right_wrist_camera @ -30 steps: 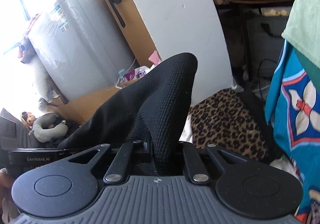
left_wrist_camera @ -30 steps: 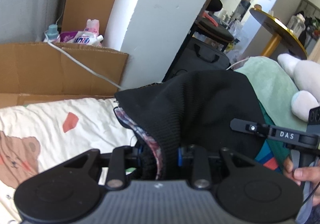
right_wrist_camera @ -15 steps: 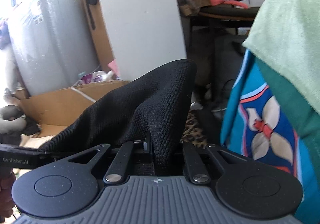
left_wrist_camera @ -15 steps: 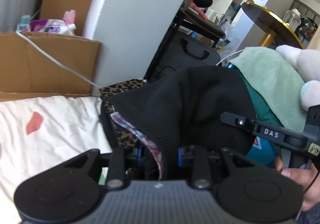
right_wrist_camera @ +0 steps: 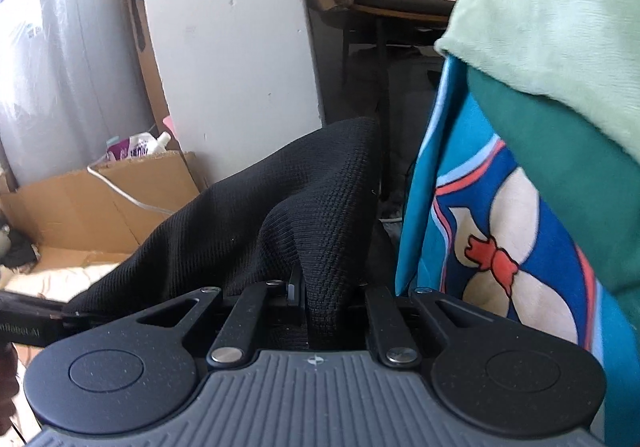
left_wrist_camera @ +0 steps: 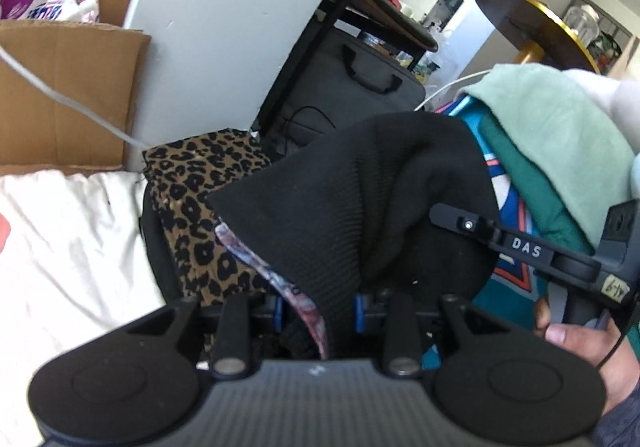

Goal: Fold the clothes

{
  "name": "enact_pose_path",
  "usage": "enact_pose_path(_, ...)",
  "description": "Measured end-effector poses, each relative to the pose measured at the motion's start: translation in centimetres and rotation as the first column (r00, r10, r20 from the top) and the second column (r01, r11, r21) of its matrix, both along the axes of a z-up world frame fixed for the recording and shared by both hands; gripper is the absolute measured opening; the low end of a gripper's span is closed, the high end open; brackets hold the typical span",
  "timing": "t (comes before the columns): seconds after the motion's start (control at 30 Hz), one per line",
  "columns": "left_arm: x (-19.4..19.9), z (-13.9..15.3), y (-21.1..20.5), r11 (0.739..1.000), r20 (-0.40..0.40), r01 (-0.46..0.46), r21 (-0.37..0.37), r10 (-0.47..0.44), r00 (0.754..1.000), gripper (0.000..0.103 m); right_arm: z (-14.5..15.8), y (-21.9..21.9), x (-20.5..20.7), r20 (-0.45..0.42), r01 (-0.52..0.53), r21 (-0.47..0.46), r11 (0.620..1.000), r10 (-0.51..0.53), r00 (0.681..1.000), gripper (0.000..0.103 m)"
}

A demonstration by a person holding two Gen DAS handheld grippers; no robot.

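Observation:
A black knit garment [left_wrist_camera: 352, 199] with a patterned inner lining is held up in the air between both grippers. My left gripper [left_wrist_camera: 320, 307] is shut on one edge of it, the cloth bunched between the jaws. My right gripper [right_wrist_camera: 316, 295] is shut on another edge of the same garment [right_wrist_camera: 256, 223], which drapes away to the left. The right gripper's handle and the hand holding it [left_wrist_camera: 576, 331] show at the right of the left wrist view. The fingertips of both grippers are hidden by cloth.
A leopard-print cloth [left_wrist_camera: 204, 187] lies below on a white sheet [left_wrist_camera: 68, 231]. A pile of teal and mint-green clothes [right_wrist_camera: 540, 151] stands close on the right. A cardboard box [left_wrist_camera: 64, 95], a white panel [right_wrist_camera: 228, 47] and a black suitcase [left_wrist_camera: 352, 87] stand behind.
Both grippers have swung to the right with the black garment, toward the teal and green pile. The leopard cloth has come into the left wrist view; the white sheet has slid left.

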State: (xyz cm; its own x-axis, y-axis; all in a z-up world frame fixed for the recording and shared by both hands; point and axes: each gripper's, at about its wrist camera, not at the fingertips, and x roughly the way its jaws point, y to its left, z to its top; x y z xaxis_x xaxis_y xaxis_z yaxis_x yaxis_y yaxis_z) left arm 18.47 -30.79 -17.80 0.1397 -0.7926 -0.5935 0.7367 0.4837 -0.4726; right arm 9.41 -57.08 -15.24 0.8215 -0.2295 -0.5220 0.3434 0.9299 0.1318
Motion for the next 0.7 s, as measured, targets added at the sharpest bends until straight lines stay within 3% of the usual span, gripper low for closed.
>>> enact_pose_path(0.47,4.4,-0.9,-2.0,1.0,0.007,0.011,-0.02,-0.011,1.0,0.032,-0.4,-1.5,5.9,-0.043,0.002,-0.068,0.998,-0.005,0.999,0.009)
enact_pose_path(0.7,6.6,-2.6,-2.1,0.999,-0.037,-0.016,-0.03,0.014,0.999,0.032,-1.7,-2.2,9.0,-0.074,-0.03,-0.059,0.998,0.026,0.997,0.009)
